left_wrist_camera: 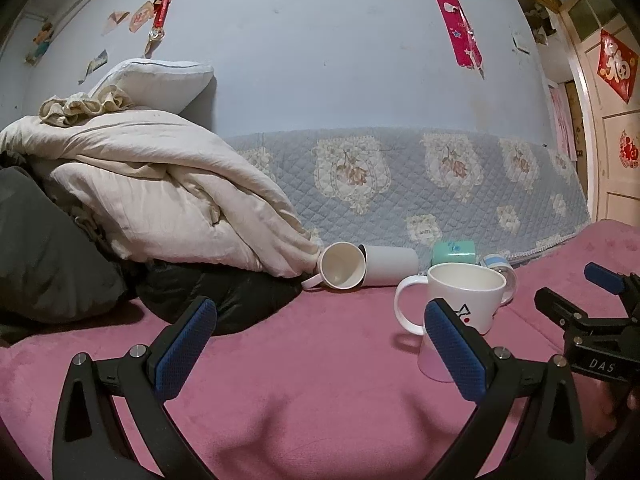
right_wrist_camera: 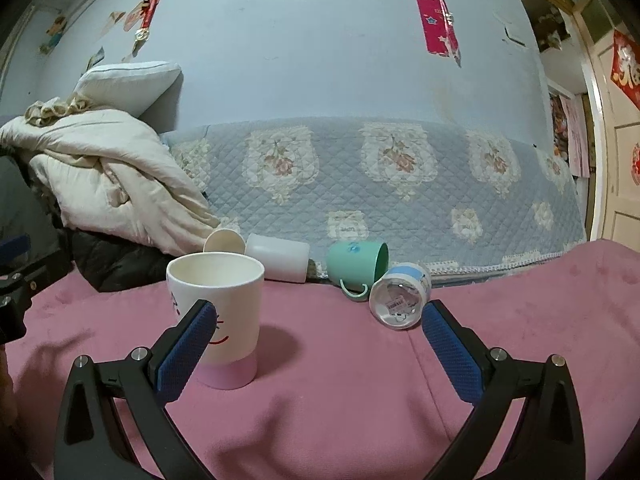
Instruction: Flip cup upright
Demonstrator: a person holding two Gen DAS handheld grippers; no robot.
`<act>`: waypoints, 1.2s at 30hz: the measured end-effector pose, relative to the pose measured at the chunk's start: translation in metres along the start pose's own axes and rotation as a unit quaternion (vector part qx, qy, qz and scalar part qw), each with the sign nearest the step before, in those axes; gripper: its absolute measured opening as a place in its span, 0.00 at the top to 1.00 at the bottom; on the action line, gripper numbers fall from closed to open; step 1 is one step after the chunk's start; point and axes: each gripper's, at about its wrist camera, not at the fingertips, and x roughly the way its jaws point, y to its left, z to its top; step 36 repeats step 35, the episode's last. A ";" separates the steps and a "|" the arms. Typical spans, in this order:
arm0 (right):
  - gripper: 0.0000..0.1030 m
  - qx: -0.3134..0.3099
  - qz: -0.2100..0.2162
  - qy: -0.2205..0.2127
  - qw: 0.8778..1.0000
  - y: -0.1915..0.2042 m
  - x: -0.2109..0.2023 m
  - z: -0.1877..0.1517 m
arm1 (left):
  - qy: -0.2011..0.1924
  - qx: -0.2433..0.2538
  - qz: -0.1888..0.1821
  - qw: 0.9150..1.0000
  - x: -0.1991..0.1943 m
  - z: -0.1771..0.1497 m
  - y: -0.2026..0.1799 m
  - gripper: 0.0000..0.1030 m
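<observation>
Claws: left claw [left_wrist_camera: 318, 344] and right claw [right_wrist_camera: 316, 348] both spread wide, nothing between the pads, hovering low over the pink blanket [right_wrist_camera: 340, 392].

Cups: white mug with pink base [right_wrist_camera: 220, 316] stood upright just ahead of the right claw's left finger, mouth up. Beyond it lay four tipped cups: white mug [right_wrist_camera: 224, 242], plain white tumbler [right_wrist_camera: 278, 260], green cup [right_wrist_camera: 356, 262], blue-banded cup [right_wrist_camera: 400, 296], the last nearest the right finger.

Risks, judged: soft, rumpled blanket gives poor footing, so a righted cup may topple; a sweeping finger could knock the upright mug; round cups may roll away when nudged.

Surroundings: quilted floral cover [right_wrist_camera: 360, 184] behind, heaped cream bedding [right_wrist_camera: 112, 188] far left, pale blue wall [right_wrist_camera: 300, 52], red hangings.
</observation>
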 end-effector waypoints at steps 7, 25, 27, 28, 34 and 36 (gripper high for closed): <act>0.00 0.007 0.002 0.001 1.000 0.000 0.001 -0.001 | -0.005 0.005 0.001 1.000 -0.001 0.002 -0.001 0.00; 0.00 0.022 0.013 0.003 1.000 -0.003 0.002 -0.002 | -0.003 0.014 0.009 1.000 -0.001 0.000 -0.003 0.00; 0.00 0.022 0.014 0.004 1.000 -0.003 0.001 -0.002 | -0.009 0.018 0.012 1.000 -0.003 0.000 -0.005 0.00; 0.00 0.022 0.014 0.004 1.000 -0.003 0.001 -0.002 | -0.011 0.020 0.011 1.000 -0.004 0.000 -0.006 0.00; 0.00 0.018 0.015 0.005 1.000 -0.003 0.000 -0.003 | -0.010 0.035 0.014 0.999 -0.003 0.001 -0.013 0.00; 0.00 0.019 0.015 0.005 1.000 -0.003 0.000 -0.003 | -0.010 0.035 0.014 0.999 -0.002 0.001 -0.013 0.00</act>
